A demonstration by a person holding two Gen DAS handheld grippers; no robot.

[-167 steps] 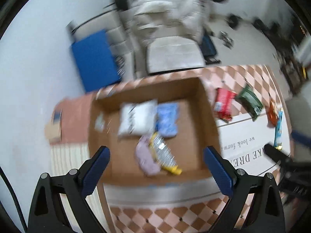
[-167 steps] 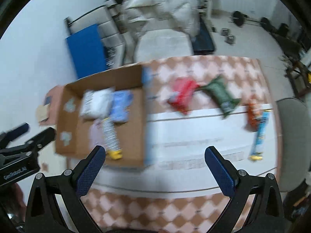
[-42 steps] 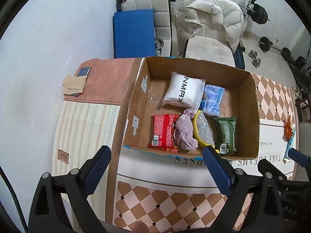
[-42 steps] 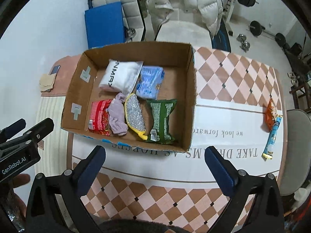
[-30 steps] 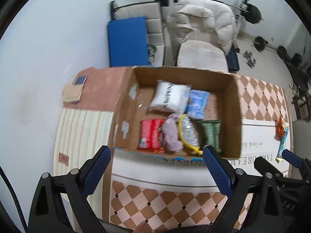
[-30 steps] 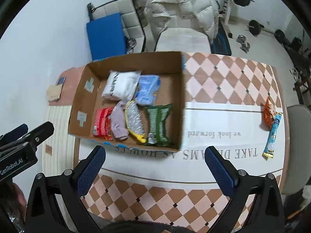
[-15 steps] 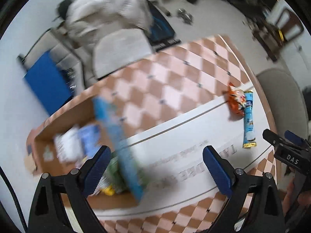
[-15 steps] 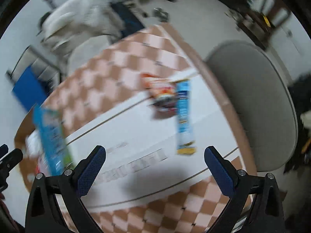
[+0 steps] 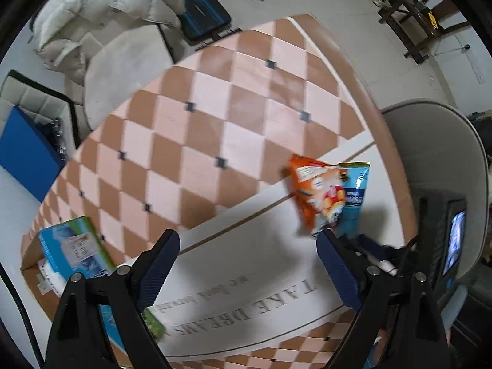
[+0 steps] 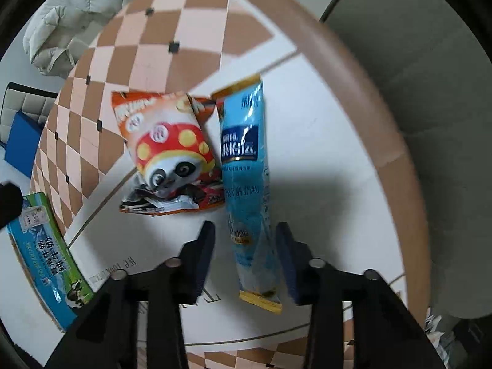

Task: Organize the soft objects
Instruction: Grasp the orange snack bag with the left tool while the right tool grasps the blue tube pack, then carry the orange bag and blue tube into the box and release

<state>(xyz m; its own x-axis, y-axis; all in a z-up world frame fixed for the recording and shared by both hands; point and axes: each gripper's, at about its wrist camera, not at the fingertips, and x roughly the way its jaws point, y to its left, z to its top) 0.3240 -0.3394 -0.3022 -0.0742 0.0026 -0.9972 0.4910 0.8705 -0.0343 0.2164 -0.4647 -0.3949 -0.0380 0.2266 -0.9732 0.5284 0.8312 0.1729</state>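
Much of the round table [image 9: 246, 98], with its orange-and-pink checked cloth and white printed band, ran out of frame in both views, and the cardboard box [image 9: 72, 253] with the blue-and-green printed flap showed only as a corner at the left edge, partly behind your left claw [image 9: 246, 273]; what lay inside could not be made out. The cream padded chair [image 10: 430, 61] was cropped at the right.

The two soft packets lay near the table's right edge on the white band. The orange snack bag [image 10: 167, 153], printed with a panda in a red spotted cap, was crumpled at its near end and touched the long light-blue sachet [image 10: 246, 178] just beside it on the right. The sachet lay lengthwise, its gold-trimmed end nearest you.

Your right claw [image 10: 246, 261] was low over the table, tilted down, its blue pads straddling the sachet's near half; the jaws were parted, with a gap visible on each side, so nothing was gripped. Your left claw hovered higher over the printed band, spread wide and empty.
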